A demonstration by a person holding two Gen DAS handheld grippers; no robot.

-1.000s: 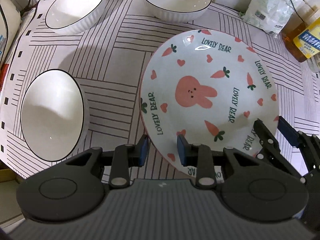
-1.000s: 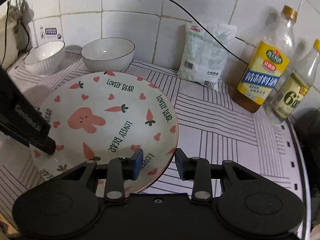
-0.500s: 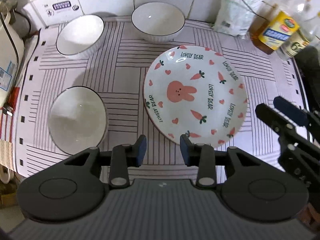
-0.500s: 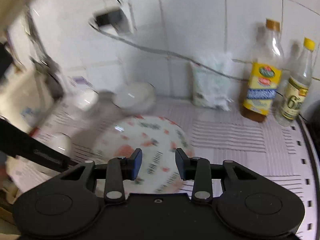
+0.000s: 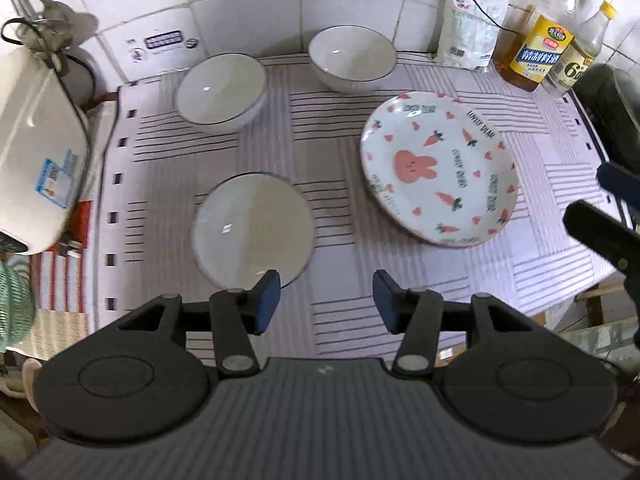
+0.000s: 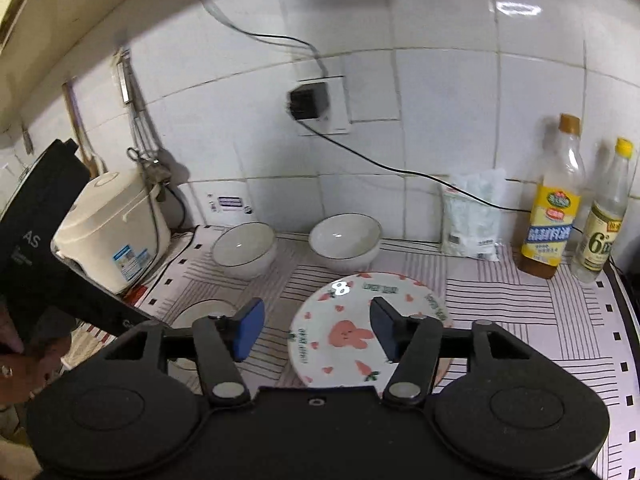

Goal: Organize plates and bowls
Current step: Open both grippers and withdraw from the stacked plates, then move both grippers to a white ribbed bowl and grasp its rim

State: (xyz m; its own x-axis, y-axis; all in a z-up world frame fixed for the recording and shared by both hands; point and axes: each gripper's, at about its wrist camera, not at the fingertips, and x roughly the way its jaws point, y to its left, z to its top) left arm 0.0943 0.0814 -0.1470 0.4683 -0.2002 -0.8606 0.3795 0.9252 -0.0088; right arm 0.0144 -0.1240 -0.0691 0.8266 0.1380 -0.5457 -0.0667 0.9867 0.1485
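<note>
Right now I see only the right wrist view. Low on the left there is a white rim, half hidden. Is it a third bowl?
Observer: Yes. The left wrist view shows the third bowl whole: white with a dark rim, upright and empty.
Operator: And the left tongs? I see only a black body.
Observer: The left tongs stand open. They have just been opening, and nothing is between them.
Operator: Does the plate touch that bowl?
Observer: No. The rabbit plate lies apart from it, with bare striped mat between them.
</note>
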